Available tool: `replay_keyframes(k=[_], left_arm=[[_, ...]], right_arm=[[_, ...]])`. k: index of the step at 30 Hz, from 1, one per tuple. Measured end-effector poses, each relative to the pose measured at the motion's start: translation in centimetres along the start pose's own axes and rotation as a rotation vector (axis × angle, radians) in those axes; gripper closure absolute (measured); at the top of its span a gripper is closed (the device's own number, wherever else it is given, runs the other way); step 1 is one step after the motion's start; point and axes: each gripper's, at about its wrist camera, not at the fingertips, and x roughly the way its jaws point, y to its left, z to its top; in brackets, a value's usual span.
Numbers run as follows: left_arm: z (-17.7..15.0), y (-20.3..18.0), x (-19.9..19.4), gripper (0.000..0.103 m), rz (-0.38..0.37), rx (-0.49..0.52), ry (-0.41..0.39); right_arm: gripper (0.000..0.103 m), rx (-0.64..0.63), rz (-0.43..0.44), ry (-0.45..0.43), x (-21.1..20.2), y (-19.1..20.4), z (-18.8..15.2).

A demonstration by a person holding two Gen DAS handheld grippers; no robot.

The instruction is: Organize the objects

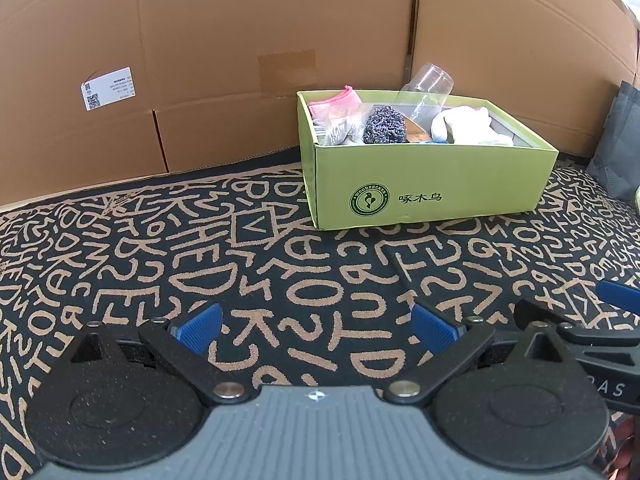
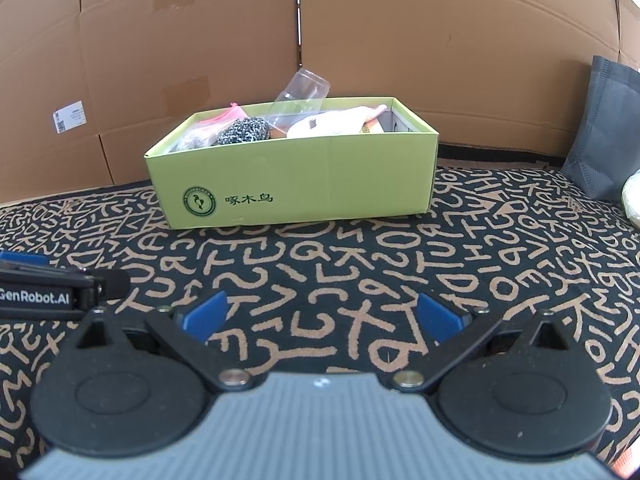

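Observation:
A green cardboard box (image 1: 432, 188) stands on the patterned cloth, at the back right in the left wrist view and at centre in the right wrist view (image 2: 296, 180). It holds a steel-wool scrubber (image 1: 385, 125), a pink cloth (image 1: 340, 100), a clear plastic cup (image 1: 430, 84), a white cloth item (image 1: 468, 126) and a small clear bag (image 1: 342, 124). My left gripper (image 1: 318, 328) is open and empty, low over the cloth, in front of the box. My right gripper (image 2: 322, 320) is open and empty too, just right of the left one.
Large cardboard boxes (image 1: 240, 52) form a wall behind the cloth. A dark grey fabric bag (image 2: 604, 128) stands at the far right, with a pale object (image 2: 634, 200) beside it. The black cloth with tan letters (image 2: 320, 264) covers the table.

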Motion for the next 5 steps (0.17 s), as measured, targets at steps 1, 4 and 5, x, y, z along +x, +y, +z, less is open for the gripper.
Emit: replay_keyframes(k=[1, 4, 5], left_arm=[[-0.01, -0.02, -0.03, 0.000, 0.000, 0.002, -0.001], [0.04, -0.09, -0.12, 0.000, 0.002, 0.005, -0.002], [0.05, 0.01, -0.12, 0.000, -0.002, 0.008, -0.002]], right_arm=[[0.000, 0.000, 0.000, 0.000, -0.01, 0.01, -0.01], [0.000, -0.001, -0.001, 0.000, 0.01, 0.00, 0.00], [0.000, 0.000, -0.002, 0.001, 0.01, 0.05, -0.03]])
